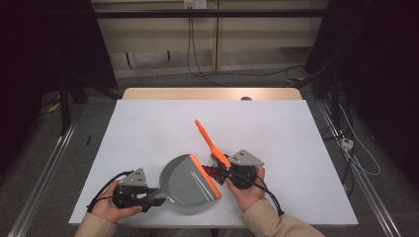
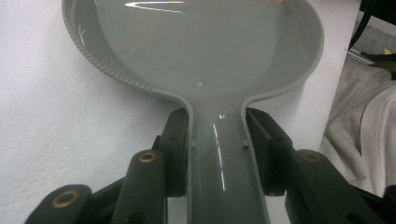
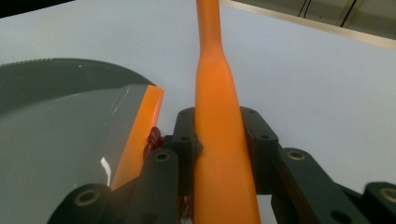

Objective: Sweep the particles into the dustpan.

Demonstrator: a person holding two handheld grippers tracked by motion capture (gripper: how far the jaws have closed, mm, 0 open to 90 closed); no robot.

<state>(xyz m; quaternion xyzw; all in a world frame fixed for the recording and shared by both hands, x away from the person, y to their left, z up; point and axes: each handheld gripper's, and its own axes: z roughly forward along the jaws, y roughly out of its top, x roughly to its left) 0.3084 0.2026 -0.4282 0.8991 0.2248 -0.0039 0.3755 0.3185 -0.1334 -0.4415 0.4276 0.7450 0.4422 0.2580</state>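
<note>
A grey dustpan (image 1: 187, 181) with an orange front lip (image 1: 206, 175) lies on the white table near its front edge. My left gripper (image 1: 157, 198) is shut on the dustpan's handle (image 2: 219, 158), one black pad on each side of it. A small brush with an orange handle (image 1: 209, 141) and dark red bristles (image 1: 213, 173) rests with its bristles against the pan's orange lip. My right gripper (image 1: 228, 174) is shut on the brush handle (image 3: 218, 135), which points away toward the table's far side. The pan's lip (image 3: 142, 126) shows just left of that gripper.
The white table top (image 1: 276, 133) stretches wide behind and to both sides of the pan. A wooden strip (image 1: 212, 94) runs along its far edge. Cables (image 1: 197, 64) hang down to the floor beyond. Metal rails (image 1: 44, 173) flank the table on the floor.
</note>
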